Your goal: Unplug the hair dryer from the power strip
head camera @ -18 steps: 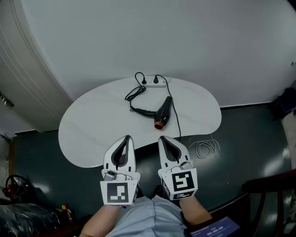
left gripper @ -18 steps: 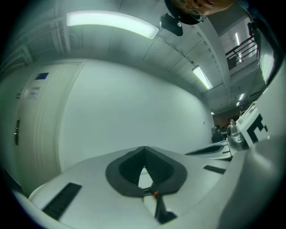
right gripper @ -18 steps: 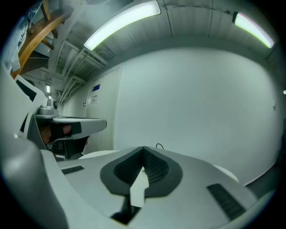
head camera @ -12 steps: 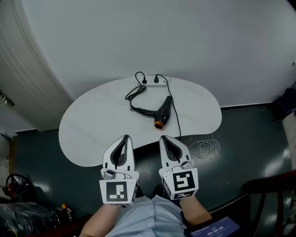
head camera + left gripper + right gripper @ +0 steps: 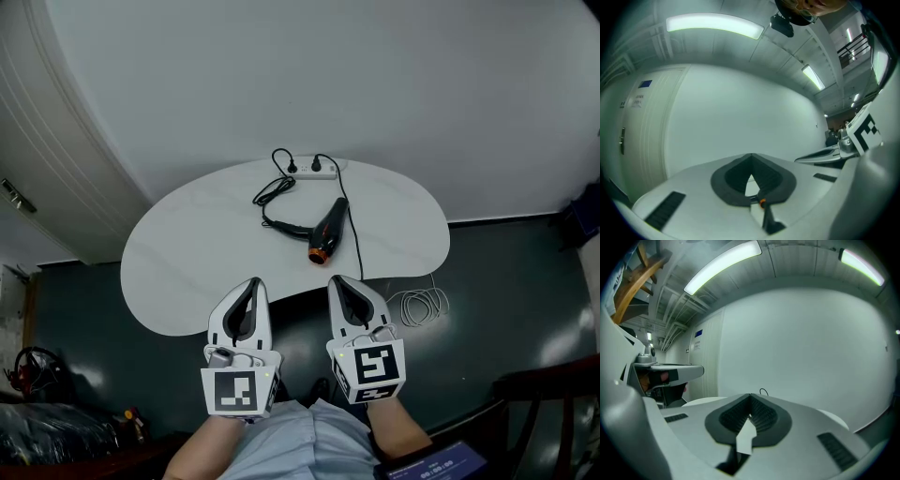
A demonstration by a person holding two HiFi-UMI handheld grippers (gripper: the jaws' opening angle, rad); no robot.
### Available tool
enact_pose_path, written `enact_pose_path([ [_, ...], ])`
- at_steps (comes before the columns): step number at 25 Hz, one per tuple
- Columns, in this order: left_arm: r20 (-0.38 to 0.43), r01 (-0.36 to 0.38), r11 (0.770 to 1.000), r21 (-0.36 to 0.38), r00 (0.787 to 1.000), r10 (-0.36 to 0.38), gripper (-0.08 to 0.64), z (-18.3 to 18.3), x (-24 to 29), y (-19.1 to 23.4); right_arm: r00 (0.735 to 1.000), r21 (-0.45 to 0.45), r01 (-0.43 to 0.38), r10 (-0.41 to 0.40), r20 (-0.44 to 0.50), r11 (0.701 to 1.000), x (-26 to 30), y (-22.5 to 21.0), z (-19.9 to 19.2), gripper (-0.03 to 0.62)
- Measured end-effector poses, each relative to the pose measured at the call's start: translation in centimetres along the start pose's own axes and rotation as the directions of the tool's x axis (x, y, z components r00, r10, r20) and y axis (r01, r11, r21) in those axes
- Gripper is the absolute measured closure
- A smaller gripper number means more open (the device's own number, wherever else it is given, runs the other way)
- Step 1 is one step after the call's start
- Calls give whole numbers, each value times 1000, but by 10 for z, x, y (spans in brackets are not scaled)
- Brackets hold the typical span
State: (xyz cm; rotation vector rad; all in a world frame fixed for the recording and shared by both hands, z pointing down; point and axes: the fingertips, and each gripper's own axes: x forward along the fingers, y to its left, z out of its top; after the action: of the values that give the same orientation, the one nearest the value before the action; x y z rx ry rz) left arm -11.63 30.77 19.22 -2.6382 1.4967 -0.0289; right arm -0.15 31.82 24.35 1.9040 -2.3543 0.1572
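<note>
While both tools hang closed and empty just short of the near edge of the surface (image 5: pixel 187 262), nothing of the unplugging is under way, and the risks lie in the reach ahead. The left tool (image 5: pixel 255 283) and the right tool (image 5: pixel 337 281) each show their jaws pressed together with nothing between them, so both must open before either can take hold of anything. The hair dryer (image 5: pixel 326 228) lies near the middle of the surface with its orange nozzle toward the person, and its black cord (image 5: pixel 273 192) loops leftward and then runs to the white power strip (image 5: pixel 312 170) at the far edge. Two black plugs sit in that strip, the left plug (image 5: pixel 292 167) and the right plug (image 5: pixel 316 164), close beside each other; the looped cord appears to end at the left one, and taking the wrong one is a real danger because they are small from here. The strip looks light and unfixed, so a one-tool pull would likely drag it along rather than free the plug. Tugging the cord instead of the plug body could strain it or slide the dryer toward the edge.
</note>
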Motion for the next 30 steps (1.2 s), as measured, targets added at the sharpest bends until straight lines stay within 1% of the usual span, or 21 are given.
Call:
enact_pose_path([
  [1,-5,-5,1000,-8,1000,5,561,-1,0,-3,1000,-3,-6,6,1,1000,-1,-2,0,591],
  [4,-26,-11,1000,6,1000,11,561,-11,0,-9,1000,-7,-22,22,4,1000,1,-9,-3,591],
  [6,-44,-21,1000,-10,999,20,561,-18,0,-11,1000,0,-26,26,0,1000,2,-11,-8,591],
  [9,-52,-20,999,26,998,21,561,-25,5,-9,999,6,-31,31,-7,999,4,-14,-15,591],
  [13,-48,-20,999,28,999,21,561,-28,22,-3,999,12,-29,29,-20,1000,15,-20,-22,591],
  [15,-52,-19,1000,21,998,20,561,-31,34,2,999,15,-28,29,-28,999,27,-24,-23,591],
  [18,-58,-23,1000,-14,998,22,561,-35,55,12,999,19,-33,33,-38,999,51,-27,-23,591],
  [21,-61,-10,1000,8,998,10,561,-40,80,29,998,15,-43,44,-45,999,82,-28,-19,591],
  [22,-57,-10,1000,-2,998,10,561,-40,89,35,998,12,-46,46,-46,999,93,-28,-17,591],
  [25,-38,-23,996,-88,999,20,561,-37,117,52,998,1,-46,46,-46,999,126,-30,-8,591],
  [26,-33,-21,995,-101,999,18,561,-35,126,57,998,-2,-42,42,-43,999,135,-31,-4,591],
  [30,-6,5,994,-108,1000,-6,561,-30,153,78,999,-5,-14,13,-29,1000,167,-36,11,591],
])
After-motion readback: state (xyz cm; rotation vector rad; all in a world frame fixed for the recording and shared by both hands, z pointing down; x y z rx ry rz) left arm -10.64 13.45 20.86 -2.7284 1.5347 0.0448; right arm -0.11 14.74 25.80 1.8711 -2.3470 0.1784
